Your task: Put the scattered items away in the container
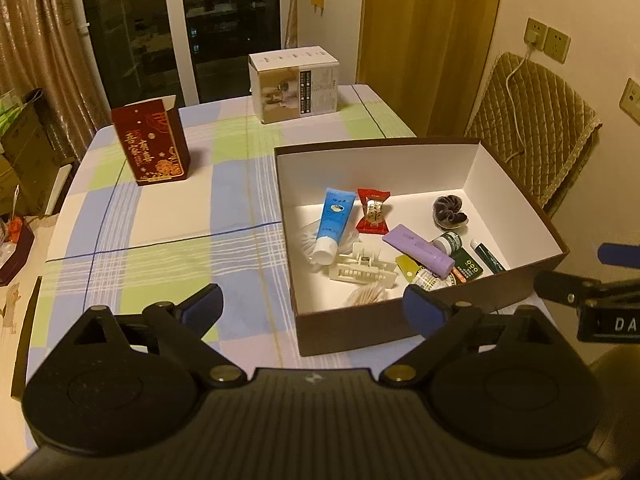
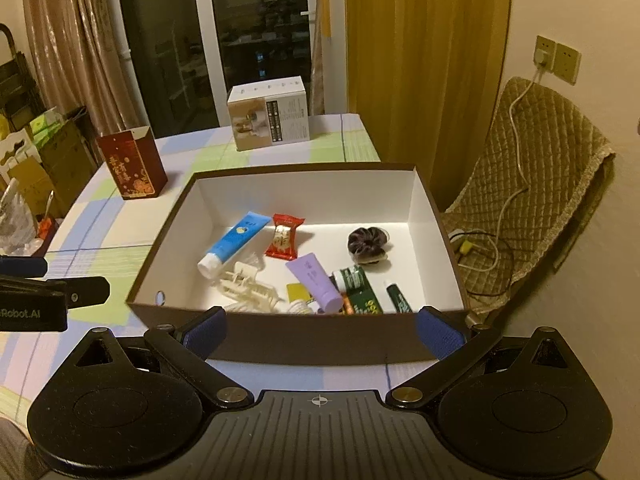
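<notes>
The small items all seem to lie inside the brown box (image 2: 296,340), none visibly loose on the tablecloth (image 1: 160,220), so tidying looks finished, with the left gripper (image 1: 312,304) and right gripper (image 2: 320,332) both spread wide and holding nothing.

The checked tablecloth (image 1: 160,216) lies bare from nine to twelve o'clock; a red carton (image 1: 150,144) at eleven and a white carton (image 1: 294,86) at twelve stand upright; the brown box (image 1: 400,324) walls off two o'clock, its top open.

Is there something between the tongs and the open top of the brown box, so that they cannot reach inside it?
Nothing visible does. The brown box has no lid, and both the left tongs and the right tongs hang open and empty just short of its near wall. The blue tube and other items already lie inside.
</notes>
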A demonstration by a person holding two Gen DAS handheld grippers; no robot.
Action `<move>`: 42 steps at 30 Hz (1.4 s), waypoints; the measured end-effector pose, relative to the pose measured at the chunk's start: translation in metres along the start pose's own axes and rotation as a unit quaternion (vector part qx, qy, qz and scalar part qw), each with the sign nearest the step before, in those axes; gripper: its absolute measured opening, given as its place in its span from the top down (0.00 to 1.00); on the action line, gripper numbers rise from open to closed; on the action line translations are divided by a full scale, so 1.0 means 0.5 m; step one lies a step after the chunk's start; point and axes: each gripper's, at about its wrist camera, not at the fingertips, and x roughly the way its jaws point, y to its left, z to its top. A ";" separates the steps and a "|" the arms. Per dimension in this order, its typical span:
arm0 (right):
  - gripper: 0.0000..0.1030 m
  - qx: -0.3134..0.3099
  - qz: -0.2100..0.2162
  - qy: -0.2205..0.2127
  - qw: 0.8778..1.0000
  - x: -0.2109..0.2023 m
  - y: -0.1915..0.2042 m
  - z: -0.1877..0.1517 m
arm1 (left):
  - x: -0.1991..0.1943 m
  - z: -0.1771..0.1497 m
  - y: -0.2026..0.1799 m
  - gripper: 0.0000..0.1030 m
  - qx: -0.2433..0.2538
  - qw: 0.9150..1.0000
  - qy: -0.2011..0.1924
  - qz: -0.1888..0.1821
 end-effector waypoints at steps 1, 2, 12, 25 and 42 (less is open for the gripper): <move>0.00 0.002 0.001 0.001 1.000 -0.007 0.003 -0.004 | -0.007 -0.003 0.002 0.07 -0.003 1.000 -0.002 0.001; 0.00 0.002 0.001 0.002 1.000 -0.013 0.008 -0.009 | -0.012 -0.006 0.005 0.07 -0.005 1.000 -0.003 0.000; 0.00 0.007 -0.012 0.004 1.000 -0.066 0.037 -0.039 | -0.053 -0.024 0.020 0.03 -0.016 1.000 -0.010 -0.009; 0.00 0.003 -0.019 0.012 1.000 -0.075 0.048 -0.064 | -0.085 -0.056 0.004 0.02 -0.012 1.000 -0.029 0.003; 0.00 -0.009 0.003 0.021 1.000 -0.079 0.017 -0.124 | -0.124 -0.120 -0.042 0.02 -0.007 0.998 -0.023 0.059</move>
